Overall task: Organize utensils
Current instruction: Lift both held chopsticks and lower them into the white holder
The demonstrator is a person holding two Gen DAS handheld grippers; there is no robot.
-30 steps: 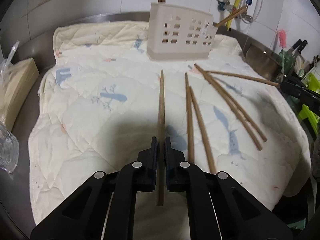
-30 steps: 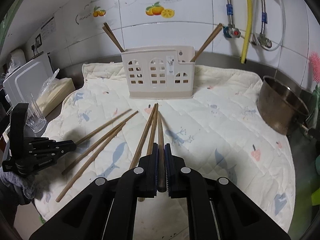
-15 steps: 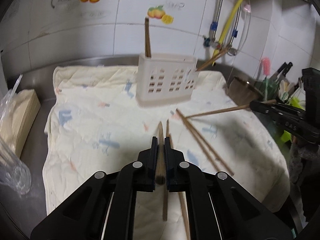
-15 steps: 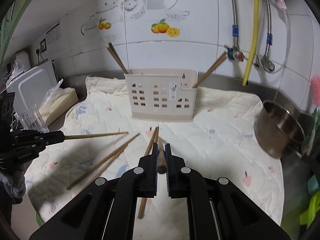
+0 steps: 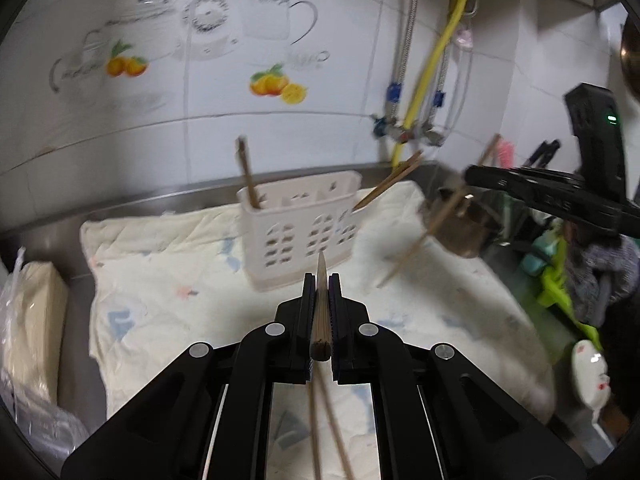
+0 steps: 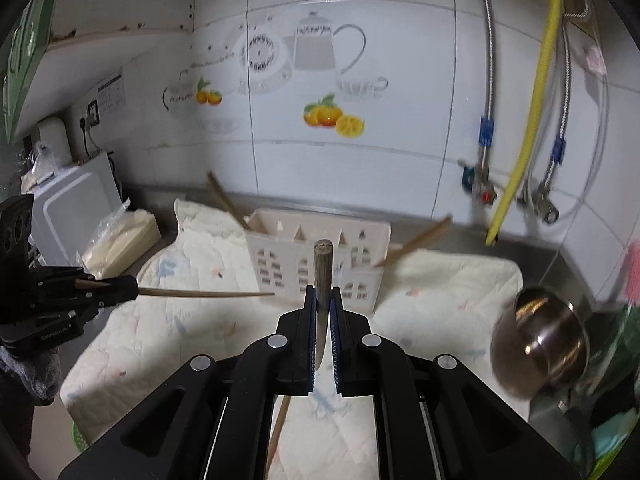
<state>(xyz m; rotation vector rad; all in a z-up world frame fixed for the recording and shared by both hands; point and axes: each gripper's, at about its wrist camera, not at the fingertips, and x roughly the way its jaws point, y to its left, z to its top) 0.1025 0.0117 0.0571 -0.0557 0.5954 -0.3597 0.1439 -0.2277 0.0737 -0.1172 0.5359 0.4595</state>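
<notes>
Aloft, chopstick (image 5: pixel 320 308) within left gripper (image 5: pixel 321 284)

You are facing a utensil holder (image 6: pixel 316 256) sitting on the quilted mat (image 6: pixel 440 292), chopsticks (image 6: pixel 224 200) leaning inside, a metal bowl (image 6: pixel 540 344) lying to its right.

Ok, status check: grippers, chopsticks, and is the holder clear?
Left gripper shut on chopstick. Right gripper shut on chopstick. Holder ahead, chopsticks at both ends, middle slots look clear.
</notes>
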